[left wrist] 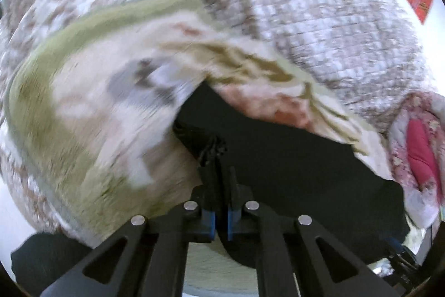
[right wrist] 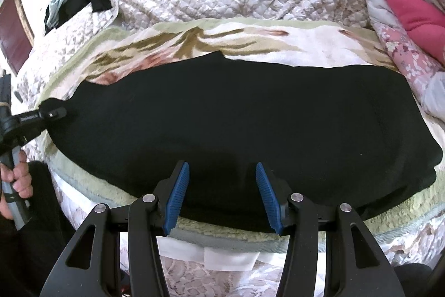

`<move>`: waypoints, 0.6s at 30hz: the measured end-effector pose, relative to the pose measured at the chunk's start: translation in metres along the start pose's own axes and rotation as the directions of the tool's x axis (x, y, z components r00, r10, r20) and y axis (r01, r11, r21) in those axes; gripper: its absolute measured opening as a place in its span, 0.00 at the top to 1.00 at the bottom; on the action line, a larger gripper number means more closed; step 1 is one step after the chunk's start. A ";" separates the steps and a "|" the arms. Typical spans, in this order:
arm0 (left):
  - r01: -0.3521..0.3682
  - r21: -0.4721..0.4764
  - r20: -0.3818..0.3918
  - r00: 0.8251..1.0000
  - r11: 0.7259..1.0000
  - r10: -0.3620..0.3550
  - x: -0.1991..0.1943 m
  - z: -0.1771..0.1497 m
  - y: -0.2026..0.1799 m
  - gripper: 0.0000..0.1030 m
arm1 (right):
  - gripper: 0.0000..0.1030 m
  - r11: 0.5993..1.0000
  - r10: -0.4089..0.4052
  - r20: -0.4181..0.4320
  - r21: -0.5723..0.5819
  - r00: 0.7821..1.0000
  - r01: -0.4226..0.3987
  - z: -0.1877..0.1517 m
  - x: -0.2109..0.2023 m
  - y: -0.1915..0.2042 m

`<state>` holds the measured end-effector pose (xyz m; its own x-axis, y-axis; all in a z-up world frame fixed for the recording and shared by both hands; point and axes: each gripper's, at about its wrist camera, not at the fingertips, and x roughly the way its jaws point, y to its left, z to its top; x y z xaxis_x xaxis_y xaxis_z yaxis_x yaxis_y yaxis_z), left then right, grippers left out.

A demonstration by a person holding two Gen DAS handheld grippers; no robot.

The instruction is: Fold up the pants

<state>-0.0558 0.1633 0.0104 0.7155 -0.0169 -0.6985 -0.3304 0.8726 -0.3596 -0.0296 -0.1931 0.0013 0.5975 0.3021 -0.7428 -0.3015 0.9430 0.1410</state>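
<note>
Left gripper (left wrist: 219,155) pinched shut on the black pants' (right wrist: 236,116) end (ready for lifting over); right gripper (right wrist: 222,180) hovers half-open, holding nothing.

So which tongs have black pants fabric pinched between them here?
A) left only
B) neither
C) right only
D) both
A: the left tongs are shut on a bunched end of the black pants, while the right tongs stand open over the cloth, their blue pads apart.
</note>
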 end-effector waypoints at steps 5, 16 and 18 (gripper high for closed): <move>0.133 0.119 0.012 0.991 0.984 -0.135 -0.006 0.022 -0.054 0.94 | 0.51 0.999 -0.004 0.030 0.045 1.000 0.002 0.003 -0.008 -0.012; 0.442 0.379 -0.244 0.895 0.813 -0.373 0.041 -0.027 -0.209 0.94 | 0.51 0.987 -0.056 0.067 0.156 0.996 0.045 -0.001 -0.029 -0.055; 0.484 0.373 -0.331 0.866 0.791 -0.374 0.059 -0.050 -0.222 0.94 | 0.51 0.982 -0.062 0.058 0.182 0.996 0.050 -0.004 -0.028 -0.064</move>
<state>0.0290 -0.0554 0.0178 0.5395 -0.5025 -0.6756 0.3148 0.8646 -0.3917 -0.0304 -0.2624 0.0102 0.6570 0.2509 -0.7109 -0.1312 0.9667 0.2199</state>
